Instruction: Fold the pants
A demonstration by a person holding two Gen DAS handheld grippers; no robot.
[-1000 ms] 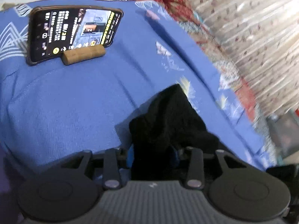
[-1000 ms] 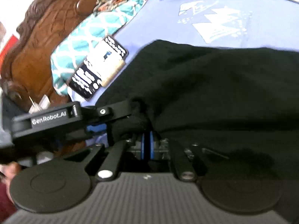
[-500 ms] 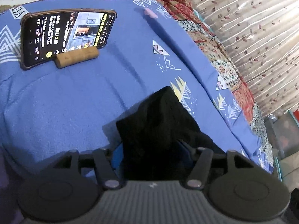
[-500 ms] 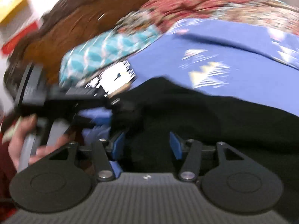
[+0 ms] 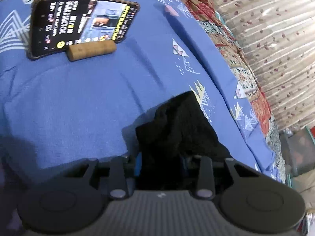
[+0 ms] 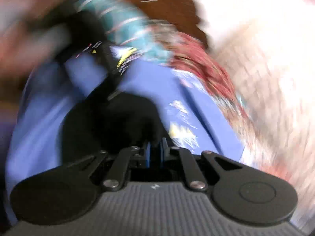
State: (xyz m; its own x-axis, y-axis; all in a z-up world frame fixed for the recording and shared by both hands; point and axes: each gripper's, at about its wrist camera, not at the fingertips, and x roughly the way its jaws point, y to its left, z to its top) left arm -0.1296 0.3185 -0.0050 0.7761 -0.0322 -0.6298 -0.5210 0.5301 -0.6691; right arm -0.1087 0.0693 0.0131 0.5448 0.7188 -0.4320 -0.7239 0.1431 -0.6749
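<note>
The black pants (image 5: 177, 125) lie bunched on the blue bedsheet (image 5: 69, 102). A thick fold of them fills the gap between the blue pads of my left gripper (image 5: 161, 163), whose jaws are closing on the cloth. The right wrist view is badly blurred. There the pants (image 6: 118, 125) form a dark heap that runs up to the tips of my right gripper (image 6: 156, 153). Its pads stand almost together and seem to pinch the cloth's edge. My left gripper (image 6: 102, 63) and the hand holding it show only as a smear at the upper left.
A phone (image 5: 78, 23) with a lit screen leans on a cork stand (image 5: 91, 50) at the far left of the sheet. A patterned quilt and curtain (image 5: 275, 39) border the bed on the right. A teal pillow (image 6: 126, 25) and wooden headboard (image 6: 167, 5) lie beyond.
Both grippers opened half a second ago and have closed again on the pants. The right gripper has rolled sharply and swung sideways, so its view has tilted and blurred. The left gripper has barely moved.
</note>
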